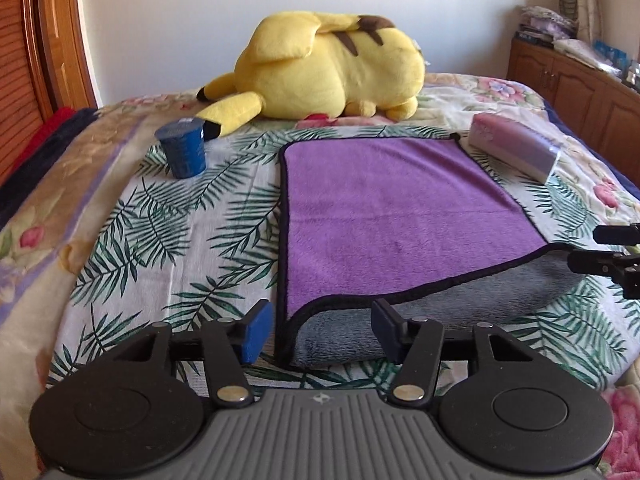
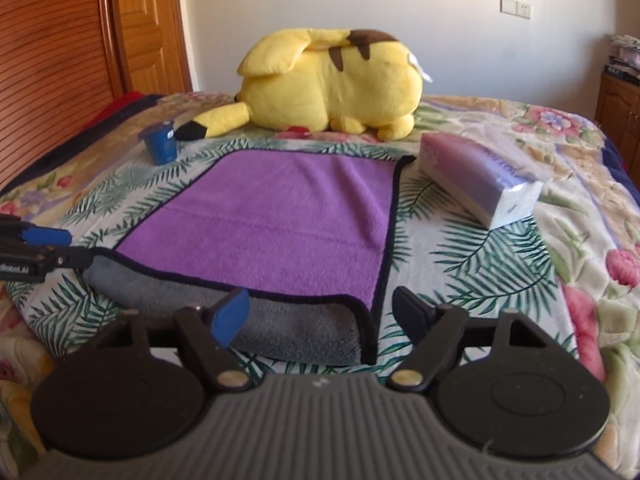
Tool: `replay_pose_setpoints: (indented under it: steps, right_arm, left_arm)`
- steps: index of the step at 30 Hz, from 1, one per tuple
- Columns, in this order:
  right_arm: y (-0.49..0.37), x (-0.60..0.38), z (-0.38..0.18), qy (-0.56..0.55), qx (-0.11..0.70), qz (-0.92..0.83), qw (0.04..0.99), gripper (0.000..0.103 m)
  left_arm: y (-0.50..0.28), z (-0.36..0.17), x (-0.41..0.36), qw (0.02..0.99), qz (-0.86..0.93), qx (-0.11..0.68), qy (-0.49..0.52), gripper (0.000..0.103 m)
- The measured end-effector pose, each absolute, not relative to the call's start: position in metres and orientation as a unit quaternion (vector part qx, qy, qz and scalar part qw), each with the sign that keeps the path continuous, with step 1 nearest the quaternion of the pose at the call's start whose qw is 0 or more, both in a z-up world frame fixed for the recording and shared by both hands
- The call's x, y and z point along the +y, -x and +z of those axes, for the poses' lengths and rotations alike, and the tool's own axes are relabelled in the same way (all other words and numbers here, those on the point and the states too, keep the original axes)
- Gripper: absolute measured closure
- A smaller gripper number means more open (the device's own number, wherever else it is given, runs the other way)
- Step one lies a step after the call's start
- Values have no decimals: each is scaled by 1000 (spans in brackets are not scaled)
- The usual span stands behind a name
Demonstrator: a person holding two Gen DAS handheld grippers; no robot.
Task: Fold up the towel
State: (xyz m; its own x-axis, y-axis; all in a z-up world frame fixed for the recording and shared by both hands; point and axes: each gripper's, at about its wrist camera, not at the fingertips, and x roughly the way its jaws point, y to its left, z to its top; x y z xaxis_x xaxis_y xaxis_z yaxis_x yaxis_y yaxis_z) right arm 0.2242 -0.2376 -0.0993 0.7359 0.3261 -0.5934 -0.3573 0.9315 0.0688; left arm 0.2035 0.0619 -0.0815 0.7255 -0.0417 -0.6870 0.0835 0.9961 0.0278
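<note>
A purple towel with black trim and a grey underside lies on the leaf-print bedspread; its near edge is folded so the grey side shows. It also shows in the right wrist view. My left gripper is open, its jaws either side of the towel's near left corner, just short of it. My right gripper is open around the near right corner. Each gripper also shows at the edge of the other's view: the right, the left.
A large yellow plush toy lies beyond the towel. A blue cup stands to the far left of the towel, a tissue pack to its far right. A wooden door is at left, a wooden cabinet at right.
</note>
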Motion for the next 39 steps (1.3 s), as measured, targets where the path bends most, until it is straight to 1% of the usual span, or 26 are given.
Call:
replay_pose_setpoints:
  steps: [6,12,13,20,25,29,30,34,35,36,38,39]
  right_arm:
    - [-234,-237,-108,23,328,189,925,29]
    - [-242,-242,-113,15,339,188,922,29]
    - [-243,-243,-114,14,341,188,921,29]
    - [-250,-245,-122,7,368,189,910,29]
    - [-251,-245,-125,-1,385,197,902,30]
    - [-250,-246,-125,-4,387,203,900,36]
    - [-250,-246,-124,-3,386,204,900,39]
    - [-250,-246,-121,-3,383,206,900,46]
    - [-250,-247,-121,-4,384,207,900,47]
    - [-251,-247,-121,-5,386,210,898,51]
    - [-252,-247,-121,-3,389,211,897,55]
    - [-252,-247,-122,0,390,211,896,59]
  left_arm:
    - [-214,-95,68,923,-27,382,-30,70]
    - [-219,-103,71,919,-30,393,-28,80]
    - [-219,-104,72,918,-31,394,-27,85]
    - [-218,-107,69,916,-42,398,-25,93]
    - [-217,-109,68,916,-43,397,-27,93]
    - [-216,-110,67,916,-42,397,-32,93]
    - [-215,-111,67,916,-42,397,-33,93]
    - [-215,-111,67,917,-43,395,-35,94]
    - [-215,-111,67,917,-44,394,-34,96]
    - [-215,-111,68,918,-46,394,-32,97]
    - [-215,-111,68,918,-50,393,-29,103]
    - [-215,-111,68,918,-53,393,-28,103]
